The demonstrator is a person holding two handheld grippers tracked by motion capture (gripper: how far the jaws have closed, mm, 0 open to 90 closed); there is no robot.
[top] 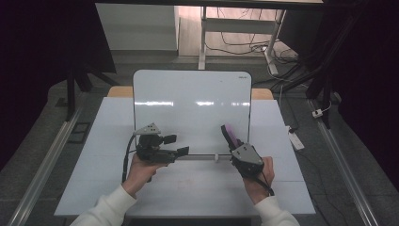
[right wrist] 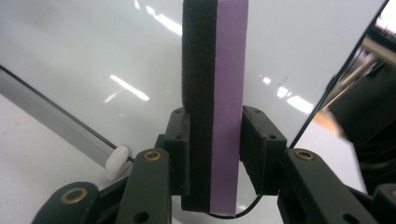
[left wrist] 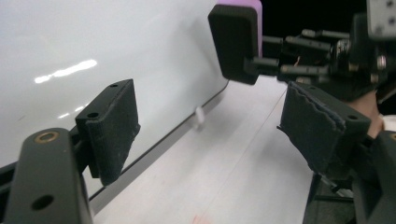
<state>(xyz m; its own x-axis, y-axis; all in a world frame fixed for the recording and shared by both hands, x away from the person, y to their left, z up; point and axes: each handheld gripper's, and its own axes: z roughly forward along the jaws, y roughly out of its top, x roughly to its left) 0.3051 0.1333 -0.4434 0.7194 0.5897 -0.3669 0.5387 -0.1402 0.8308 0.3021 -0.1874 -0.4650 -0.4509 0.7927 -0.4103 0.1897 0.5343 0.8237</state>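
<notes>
A white whiteboard (top: 190, 110) stands upright across the middle of the white table (top: 188, 188). My right gripper (top: 234, 141) is shut on a whiteboard eraser (top: 229, 133) with a black felt side and a purple back. The eraser points up in front of the board's lower right part. In the right gripper view the eraser (right wrist: 215, 93) stands upright between both pads, close to the board (right wrist: 93, 56). My left gripper (top: 179, 145) hovers at the board's lower left and points right. Its jaws (left wrist: 210, 126) stand open with nothing between them, facing the eraser (left wrist: 236, 37).
A small white peg (top: 216, 157) sticks out of the board's bottom ledge between the grippers. Behind the table are desk legs and loose cables on the floor. A white power strip (top: 296, 140) lies off the table's right edge.
</notes>
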